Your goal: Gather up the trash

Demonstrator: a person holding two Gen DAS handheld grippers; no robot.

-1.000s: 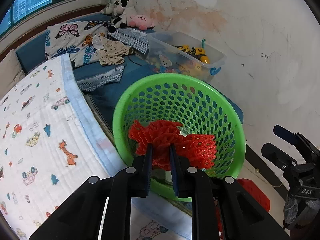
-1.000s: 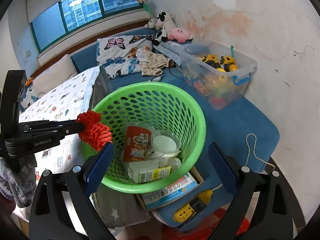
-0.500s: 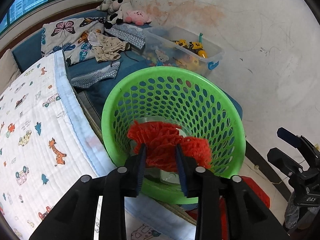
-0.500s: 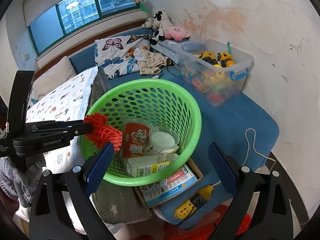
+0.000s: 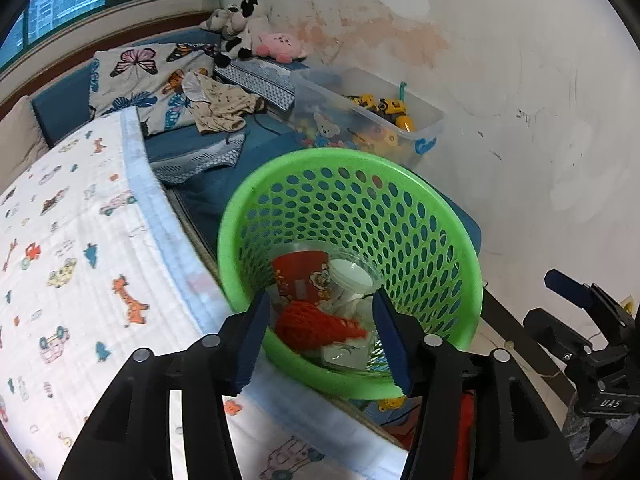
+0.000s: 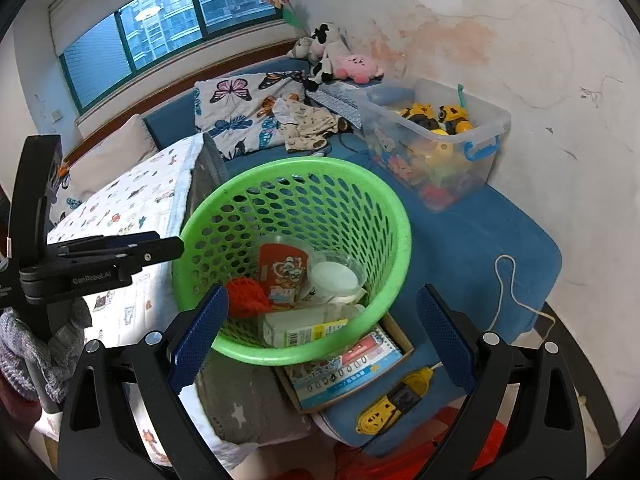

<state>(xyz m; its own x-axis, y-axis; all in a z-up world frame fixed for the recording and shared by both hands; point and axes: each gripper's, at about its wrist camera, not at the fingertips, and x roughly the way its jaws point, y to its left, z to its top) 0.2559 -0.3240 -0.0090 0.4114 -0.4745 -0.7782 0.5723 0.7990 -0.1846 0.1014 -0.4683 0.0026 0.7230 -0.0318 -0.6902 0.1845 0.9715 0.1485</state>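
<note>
Dropped since the earlier frame: red mesh net [image 5: 316,326] has left the left claw [image 5: 318,344], whose jaws have spread wide and hold nothing. Net lies directly ahead and below that claw, inside the green basket [image 5: 440,208] at its near-left wall, beside red cup [image 5: 300,276] and clear lid [image 5: 352,274]. Right claw [image 6: 320,332] wide open, empty, above basket's near rim. Left claw nearer the net.

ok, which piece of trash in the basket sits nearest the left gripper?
The red mesh net, bunched against the green basket's near wall just ahead of the open left gripper. The red cup and white lid lie farther in.
</note>
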